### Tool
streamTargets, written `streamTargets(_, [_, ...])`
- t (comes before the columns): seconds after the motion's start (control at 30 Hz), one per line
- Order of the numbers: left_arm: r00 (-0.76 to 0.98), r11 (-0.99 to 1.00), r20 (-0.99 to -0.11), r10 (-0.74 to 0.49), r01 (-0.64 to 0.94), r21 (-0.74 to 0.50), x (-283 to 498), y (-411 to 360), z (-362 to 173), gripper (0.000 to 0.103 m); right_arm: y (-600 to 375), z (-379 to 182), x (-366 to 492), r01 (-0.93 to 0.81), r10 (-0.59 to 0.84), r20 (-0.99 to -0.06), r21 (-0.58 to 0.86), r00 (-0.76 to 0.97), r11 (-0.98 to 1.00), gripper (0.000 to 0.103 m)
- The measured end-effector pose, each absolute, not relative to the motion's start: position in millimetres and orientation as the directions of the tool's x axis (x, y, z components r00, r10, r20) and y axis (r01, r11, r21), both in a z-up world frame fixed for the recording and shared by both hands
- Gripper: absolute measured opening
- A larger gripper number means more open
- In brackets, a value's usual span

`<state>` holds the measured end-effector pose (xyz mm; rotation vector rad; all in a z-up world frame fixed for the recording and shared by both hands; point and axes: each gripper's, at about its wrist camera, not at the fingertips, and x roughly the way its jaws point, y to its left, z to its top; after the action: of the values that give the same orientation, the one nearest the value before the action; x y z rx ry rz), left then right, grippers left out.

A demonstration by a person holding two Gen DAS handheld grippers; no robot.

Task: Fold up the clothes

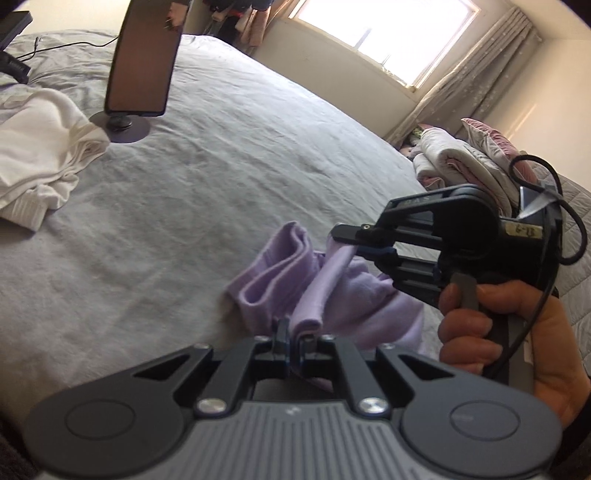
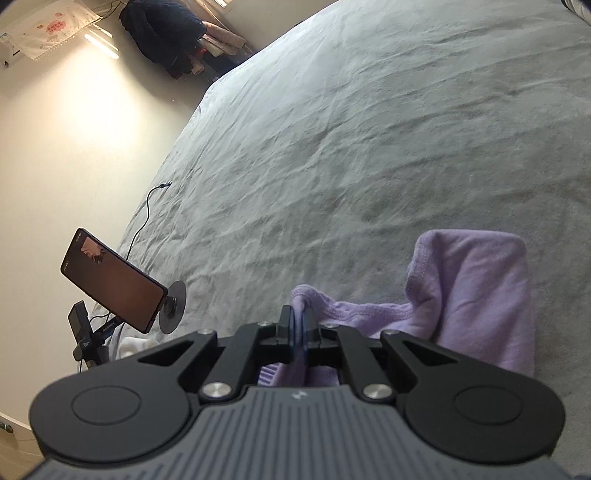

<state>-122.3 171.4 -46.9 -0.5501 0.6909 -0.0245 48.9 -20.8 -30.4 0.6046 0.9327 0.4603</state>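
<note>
Very little can be read here. In the left wrist view, the right claw (image 1: 351, 240) carries a small pale sticker (image 1: 524, 230) on its body, at about three o'clock in the picture, with handwritten characters that look like "6-78"; the writing is tilted and not sure. Raised lettering on that claw's upper arm (image 1: 417, 201) is too faint to read. In the right wrist view, a white hanging cloth (image 2: 55, 27) on the wall at eleven o'clock bears red printed marks, too small to make out. A small black device (image 2: 83, 332) at eight o'clock shows a pale logo, also unreadable. The phone (image 2: 114, 280) shows no legible text.
</note>
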Motion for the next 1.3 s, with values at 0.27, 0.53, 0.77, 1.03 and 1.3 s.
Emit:
streamTargets(0.27, [0.744,0.901,-0.627,-0.233,-0.077,-0.426,-113.7,187.0,-35.0,0.014,-47.5,-9.9,48.3,-0.189,0.681,-0.509,0.711,0.526,0.677,0.016])
streamTargets(0.53, [0.74,0.943,-0.628,-0.242,0.028,-0.331,-59.5,180.8,-13.0,0.041,-104.2,-13.9,24.6,-0.157,0.566,-0.55,0.618,0.614,0.77,0.034])
streamTargets(0.77, [0.724,0.954,-0.646,-0.241,0.053,-0.296,-5.8,165.0,-26.1,0.042,-129.5,-31.0,13.1,-0.101,0.516,-0.569,0.603,0.641,0.791,0.034])
streamTargets(1.03, [0.737,0.956,-0.64,-0.217,0.027,-0.293,14.0,168.0,-39.8,0.015,-112.8,-44.2,20.8,-0.093,0.484,-0.572,0.578,0.663,0.811,0.034])
streamTargets(1.3, [0.813,0.961,-0.567,-0.136,-0.031,-0.276,-1.9,179.0,-41.5,0.0,-102.4,-56.8,22.4,-0.087,0.42,-0.583,0.512,0.696,0.855,0.034])
